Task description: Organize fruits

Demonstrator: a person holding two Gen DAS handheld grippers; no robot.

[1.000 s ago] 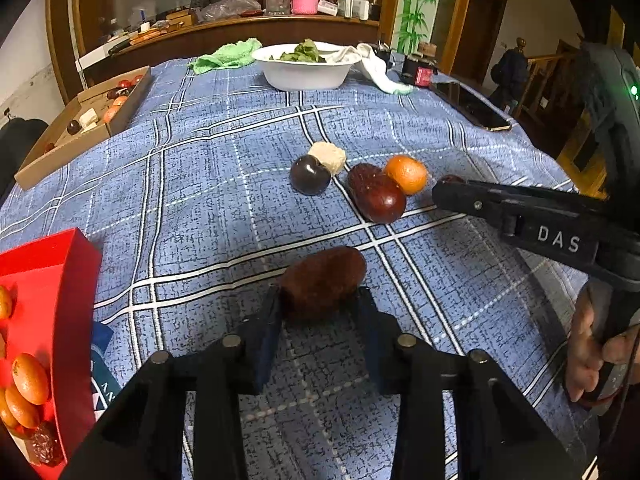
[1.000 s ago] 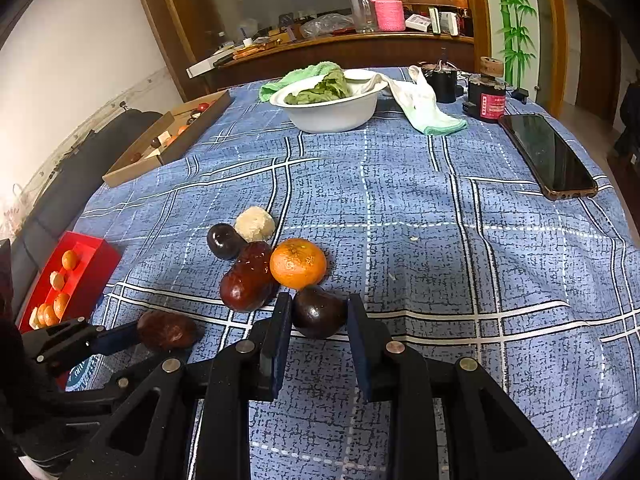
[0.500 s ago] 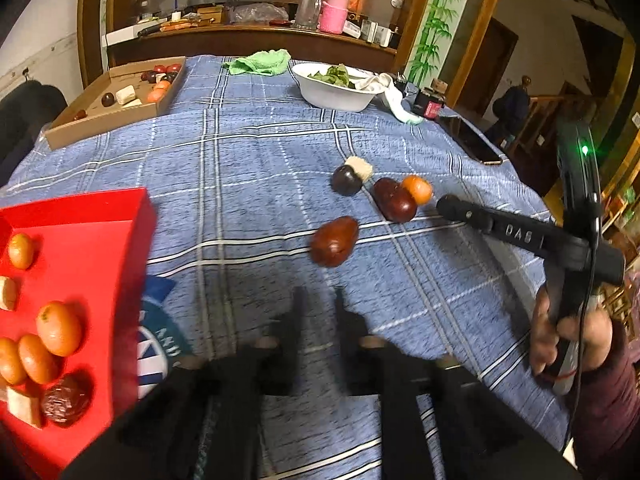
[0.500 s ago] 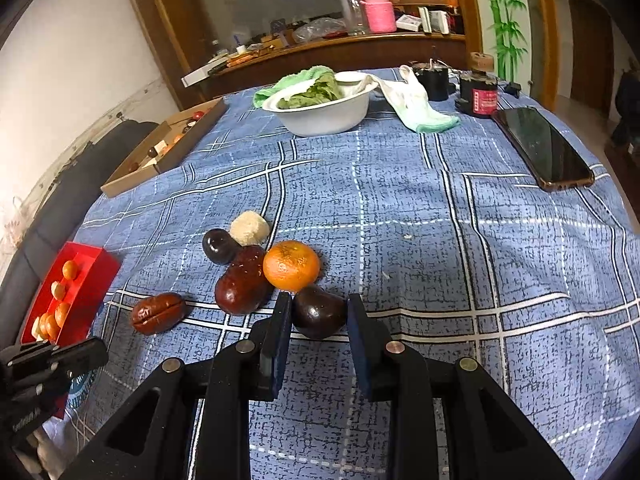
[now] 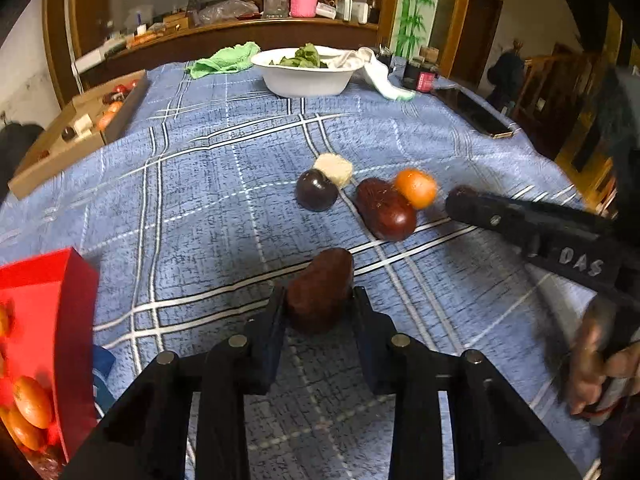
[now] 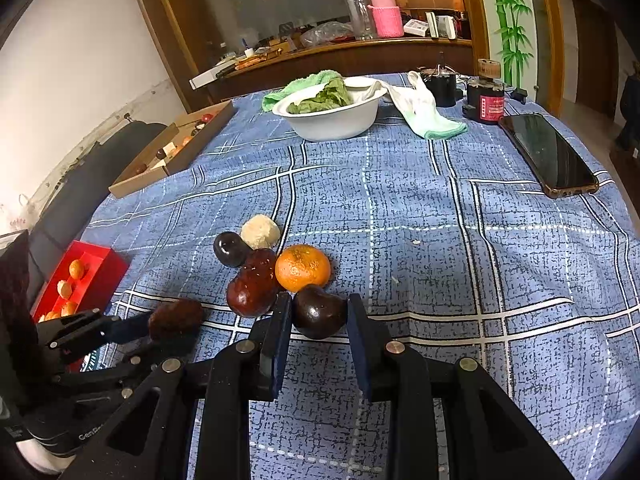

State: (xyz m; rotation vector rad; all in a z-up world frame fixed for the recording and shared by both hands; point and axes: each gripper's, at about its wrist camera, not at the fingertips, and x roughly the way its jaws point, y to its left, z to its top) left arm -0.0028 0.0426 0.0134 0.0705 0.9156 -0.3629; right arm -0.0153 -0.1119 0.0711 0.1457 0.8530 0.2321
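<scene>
A wrinkled brown date (image 5: pixel 320 292) lies on the blue checked cloth between the pads of my left gripper (image 5: pixel 318 300). Its jaws are closing and both pads touch the date. My right gripper (image 6: pixel 320 314) is shut on a dark plum (image 6: pixel 320 316) that rests on the cloth. Just beyond it sit an orange (image 6: pixel 303 268), a large red date (image 6: pixel 254 290), a second dark plum (image 6: pixel 230 248) and a pale lump (image 6: pixel 261 232). A red tray (image 5: pixel 76 280) with several small orange fruits stands at the left edge.
At the far side are a white bowl (image 5: pixel 308 76) of greens, a green cloth (image 5: pixel 226 60) and dark jars (image 6: pixel 486 98). A cardboard box (image 5: pixel 80 128) with small fruits lies far left. A phone (image 6: pixel 552 156) lies at the right. A hand (image 5: pixel 600 364) holds the right gripper.
Half a second ago my left gripper was drawn back from the brown date, which lay free; now it is forward again with the date between its pads. The right gripper has stayed put.
</scene>
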